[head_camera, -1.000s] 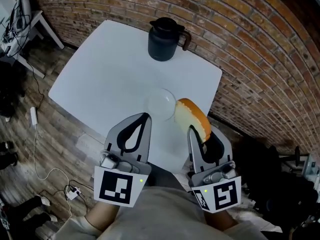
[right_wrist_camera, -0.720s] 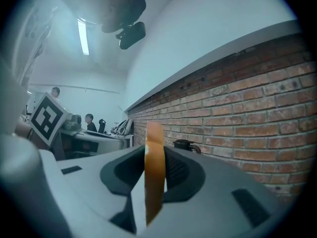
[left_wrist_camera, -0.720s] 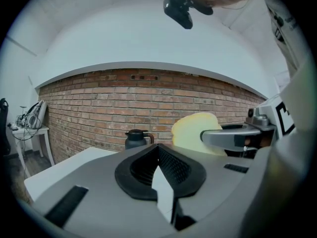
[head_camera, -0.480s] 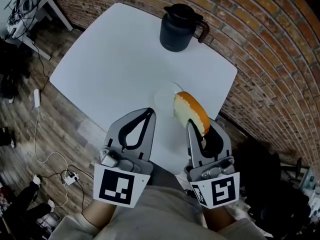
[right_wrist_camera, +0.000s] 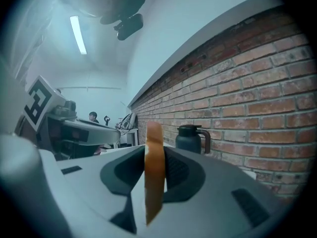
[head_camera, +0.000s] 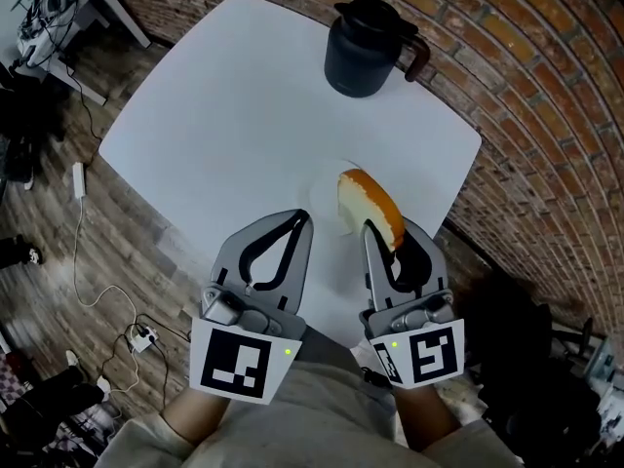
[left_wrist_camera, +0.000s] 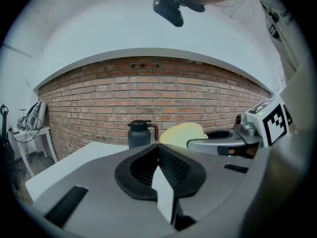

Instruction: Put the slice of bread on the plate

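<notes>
A red brick wall curves round the far and right sides of the room, beyond both hand-held grippers, and worn wooden floorboards spread out to their left. A white square table stands with one corner turned toward the person, its matte top reaching forward from under the jaws to the wall. A small white side table loaded with cables stands far off to the left, and a white cord trails across the floor to a power strip left of the left gripper.

The left gripper is held over the near edge of the table, jaws together with nothing between them. Just to its right, the right gripper is clamped on the slice of bread. Each gripper carries a marker cube at its near end.

A dark thermal jug with a side handle stands well ahead of both grippers, near the table's far corner by the wall. A small pale plate lies on the table just ahead of the jaws, between the two grippers. The bread stands on edge in the right jaws, its golden crust uppermost, projecting forward so that its far end overlaps the plate's right side in the head view. Whether it touches the plate cannot be told.
</notes>
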